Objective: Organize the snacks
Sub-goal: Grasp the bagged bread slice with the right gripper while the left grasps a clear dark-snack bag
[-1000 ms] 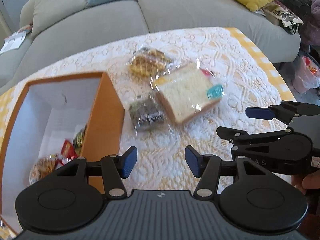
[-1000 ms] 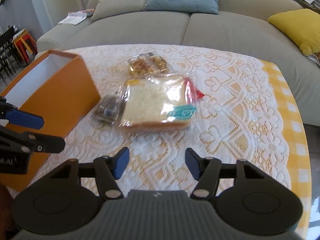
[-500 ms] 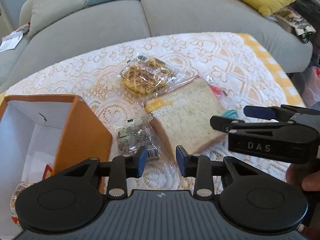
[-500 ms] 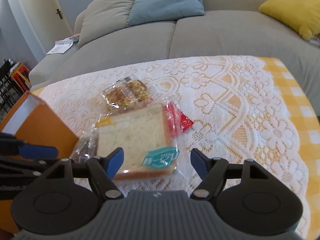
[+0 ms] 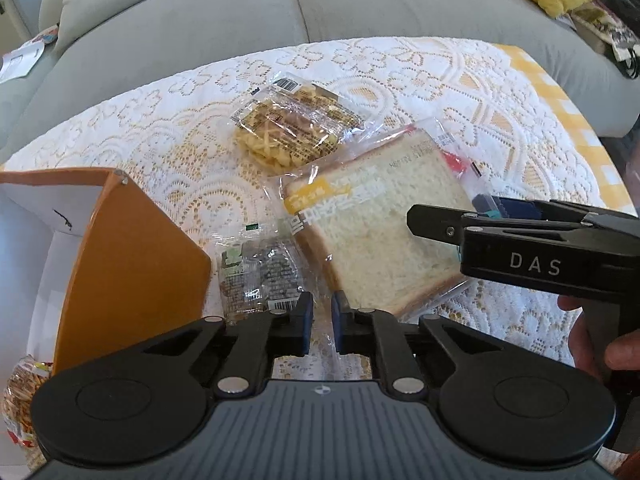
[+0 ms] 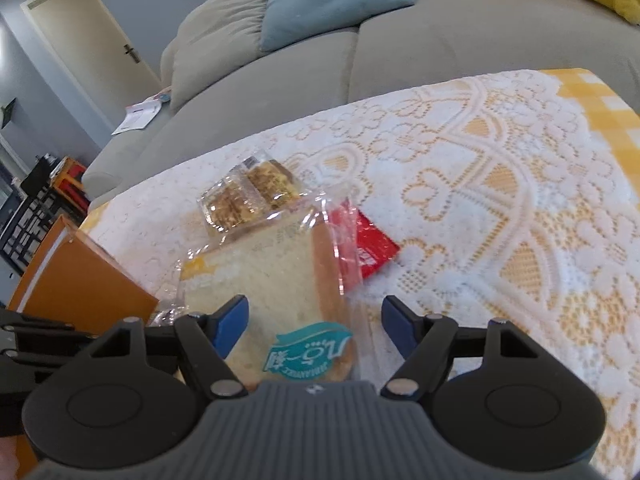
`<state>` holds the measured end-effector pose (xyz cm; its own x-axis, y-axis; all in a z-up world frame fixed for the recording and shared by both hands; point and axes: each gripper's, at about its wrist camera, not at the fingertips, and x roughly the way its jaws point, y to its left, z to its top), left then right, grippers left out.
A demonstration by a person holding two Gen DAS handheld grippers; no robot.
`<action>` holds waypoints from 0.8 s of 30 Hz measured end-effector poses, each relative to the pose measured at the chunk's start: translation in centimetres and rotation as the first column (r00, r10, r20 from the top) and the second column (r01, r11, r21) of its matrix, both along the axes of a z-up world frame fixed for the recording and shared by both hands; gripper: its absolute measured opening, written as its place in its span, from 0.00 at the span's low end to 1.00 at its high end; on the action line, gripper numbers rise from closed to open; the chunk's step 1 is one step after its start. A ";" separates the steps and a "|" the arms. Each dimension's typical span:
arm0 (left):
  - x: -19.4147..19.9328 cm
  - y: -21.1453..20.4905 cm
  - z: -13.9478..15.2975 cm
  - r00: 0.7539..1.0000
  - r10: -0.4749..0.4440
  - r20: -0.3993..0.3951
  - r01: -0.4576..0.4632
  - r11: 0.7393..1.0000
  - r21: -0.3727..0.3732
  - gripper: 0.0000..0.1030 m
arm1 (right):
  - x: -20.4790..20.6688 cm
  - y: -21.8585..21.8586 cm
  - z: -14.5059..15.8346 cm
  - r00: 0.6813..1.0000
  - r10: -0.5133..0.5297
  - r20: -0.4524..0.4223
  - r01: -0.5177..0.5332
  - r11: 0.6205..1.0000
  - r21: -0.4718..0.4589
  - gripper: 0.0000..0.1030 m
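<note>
The left gripper (image 5: 320, 320), at lower centre of the left wrist view, is clenched, its blue pads pinching what looks like the clear wrapper edge between the dark snack packet (image 5: 256, 276) and the bagged bread (image 5: 376, 228); the right gripper (image 6: 314, 326) hangs released, jaws wide, astride the bread's near corner; the waffle pack (image 5: 288, 132) lies at upper centre; the orange box (image 5: 132, 252) stands at left, on the lace tablecloth (image 5: 460, 92).
</note>
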<state>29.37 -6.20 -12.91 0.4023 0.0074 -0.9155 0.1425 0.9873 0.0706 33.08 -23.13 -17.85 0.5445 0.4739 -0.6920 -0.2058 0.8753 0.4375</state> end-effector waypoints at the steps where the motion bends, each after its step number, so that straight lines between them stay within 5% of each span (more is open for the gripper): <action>1: 0.1 -0.1 -0.1 1.000 -0.001 -0.004 0.001 1.000 -0.001 0.10 | -0.1 0.1 0.0 1.000 0.001 0.003 -0.001 1.000 0.002 0.70; 13: 0.5 -0.2 -0.4 0.999 -0.001 -0.032 0.002 0.999 0.039 0.08 | -0.8 -0.3 2.1 1.000 0.025 0.003 -0.025 1.000 0.012 0.31; 17: 0.4 -0.3 -0.3 0.999 -0.008 -0.042 0.011 0.998 0.063 0.08 | -1.5 -0.6 3.5 0.998 0.064 0.016 -0.064 0.998 0.025 0.27; 24: -0.1 -0.2 -0.5 0.999 -0.011 -0.050 0.016 0.993 0.117 0.08 | -1.5 -3.7 2.2 0.987 0.097 -0.127 -0.053 0.948 0.314 0.26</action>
<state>29.29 -6.40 -13.39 0.3574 0.1112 -0.9273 0.1618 0.9705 0.1787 31.59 -26.87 -15.62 0.4079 0.7118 -0.5718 -0.1833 0.6774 0.7124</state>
